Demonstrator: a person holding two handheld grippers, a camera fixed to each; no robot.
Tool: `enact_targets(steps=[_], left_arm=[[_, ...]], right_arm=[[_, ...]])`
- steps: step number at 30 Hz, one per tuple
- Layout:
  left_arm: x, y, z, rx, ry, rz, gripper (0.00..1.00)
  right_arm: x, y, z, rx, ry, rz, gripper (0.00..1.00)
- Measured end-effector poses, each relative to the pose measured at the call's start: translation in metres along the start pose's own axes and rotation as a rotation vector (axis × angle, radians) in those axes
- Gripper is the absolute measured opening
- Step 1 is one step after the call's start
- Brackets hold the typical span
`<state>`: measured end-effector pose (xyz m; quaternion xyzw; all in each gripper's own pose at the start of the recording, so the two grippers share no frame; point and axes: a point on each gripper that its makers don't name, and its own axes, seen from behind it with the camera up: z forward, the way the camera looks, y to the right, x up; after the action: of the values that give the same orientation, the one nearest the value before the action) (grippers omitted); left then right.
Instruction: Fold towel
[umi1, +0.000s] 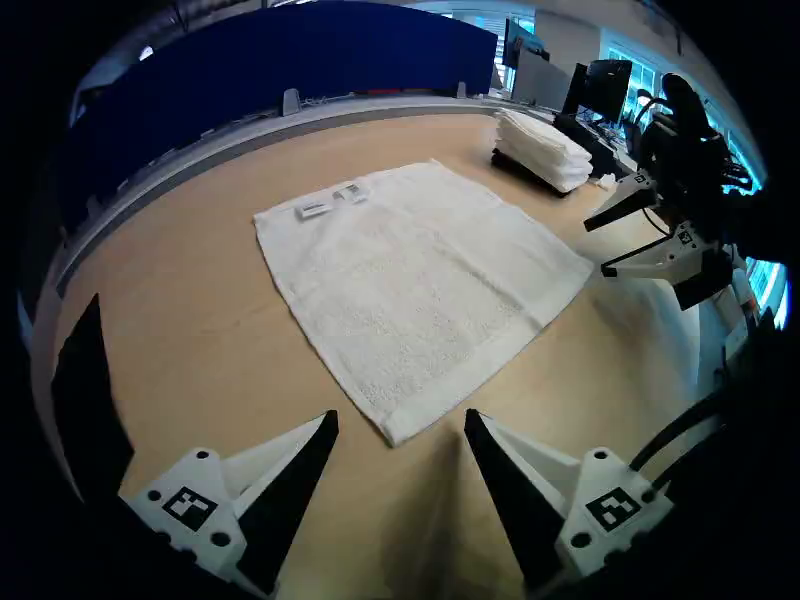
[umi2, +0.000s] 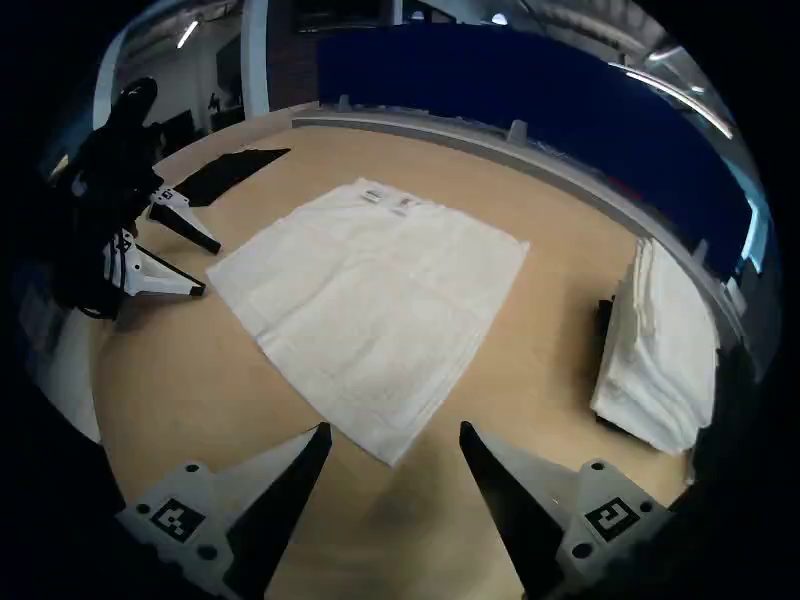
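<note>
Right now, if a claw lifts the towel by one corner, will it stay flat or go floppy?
Probably floppy: the towel lies limp and flat on the table, so a lifted corner would likely droop and drag the rest. It looks thin and fluffy, so likely light. It shouldn't roll or break, though it may slide on the smooth wood.

Office, blue desk partition (umi1: 300, 60), monitors (umi1: 605, 85)

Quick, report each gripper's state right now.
Left gripper: open, holding nothing.
Right gripper: open, holding nothing.
</note>
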<state>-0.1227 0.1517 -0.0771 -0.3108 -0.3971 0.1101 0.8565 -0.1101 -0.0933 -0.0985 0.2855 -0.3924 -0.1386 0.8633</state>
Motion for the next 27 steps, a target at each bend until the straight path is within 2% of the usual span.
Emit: enact_targets(steps=[5, 9, 11, 15, 17, 21, 25, 27], left_arm=[[-0.002, -0.002, 0.003, 0.008, -0.011, -0.001, 0.89], [-0.004, -0.006, 0.005, 0.033, -0.012, 0.018, 0.77], [-0.004, -0.008, 0.005, 0.049, -0.012, 0.028, 0.71], [-0.004, -0.008, 0.005, 0.057, -0.016, 0.029, 0.64], [-0.004, -0.009, 0.005, 0.06, -0.018, 0.028, 0.54], [-0.004, -0.007, 0.005, 0.062, -0.021, 0.032, 0.46], [-0.005, -0.003, 0.006, 0.062, -0.026, 0.039, 0.35], [-0.005, -0.001, 0.006, 0.065, -0.027, 0.04, 0.33]], right_arm=[[-0.003, -0.002, 0.004, 0.015, -0.007, 0.014, 0.98], [-0.007, -0.001, 0.006, 0.015, -0.012, 0.02, 0.94], [-0.009, -0.002, 0.007, 0.02, -0.017, 0.018, 0.89], [-0.014, -0.003, 0.008, 0.019, -0.027, 0.009, 0.8], [-0.017, -0.003, 0.009, 0.014, -0.031, 0.005, 0.77], [-0.02, -0.005, 0.011, 0.016, -0.033, 0.007, 0.75], [-0.022, -0.009, 0.012, 0.02, -0.035, 0.011, 0.62], [-0.023, -0.01, 0.013, 0.02, -0.037, 0.014, 0.61]])
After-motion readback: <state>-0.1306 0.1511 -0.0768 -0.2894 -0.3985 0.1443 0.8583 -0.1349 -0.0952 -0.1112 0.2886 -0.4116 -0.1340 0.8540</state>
